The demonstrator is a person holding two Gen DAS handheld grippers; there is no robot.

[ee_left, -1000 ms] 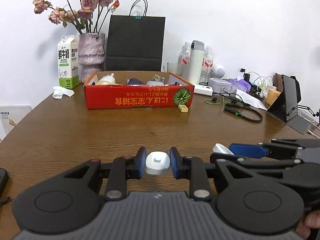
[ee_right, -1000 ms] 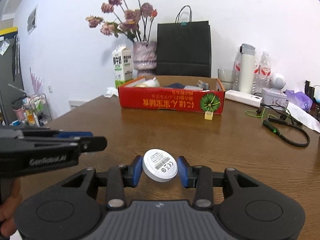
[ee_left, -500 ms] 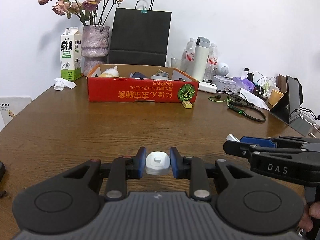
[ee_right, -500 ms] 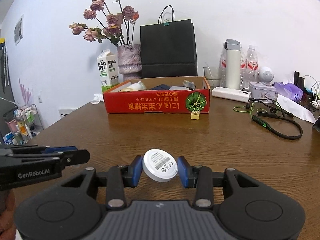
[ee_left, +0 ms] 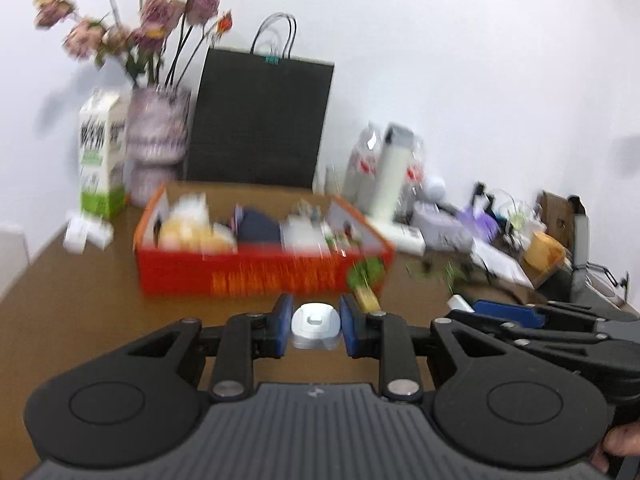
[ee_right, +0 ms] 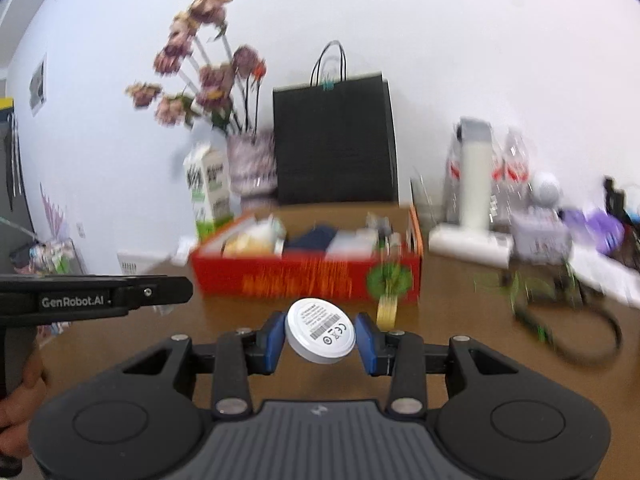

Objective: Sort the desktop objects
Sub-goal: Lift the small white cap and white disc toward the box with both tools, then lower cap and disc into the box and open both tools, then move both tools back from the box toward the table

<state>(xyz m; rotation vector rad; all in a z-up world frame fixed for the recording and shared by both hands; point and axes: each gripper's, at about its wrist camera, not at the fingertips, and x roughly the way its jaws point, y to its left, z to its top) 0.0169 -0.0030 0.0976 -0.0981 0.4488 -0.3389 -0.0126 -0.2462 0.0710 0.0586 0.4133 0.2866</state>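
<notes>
Left wrist view: red box [ee_left: 260, 276] now looms at frame centre, closed in on with left gripper [ee_left: 315, 324] clamped on white cap [ee_left: 315, 322] and right gripper [ee_right: 320, 338] on white disc [ee_right: 320, 334], so drop-off is judged imminent.

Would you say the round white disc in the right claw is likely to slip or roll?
The round white disc, pinched tilted across its smooth rim by the right claw, could probably pivot or slip. Set on edge, it would likely roll; flat, it should rest stable.
</notes>
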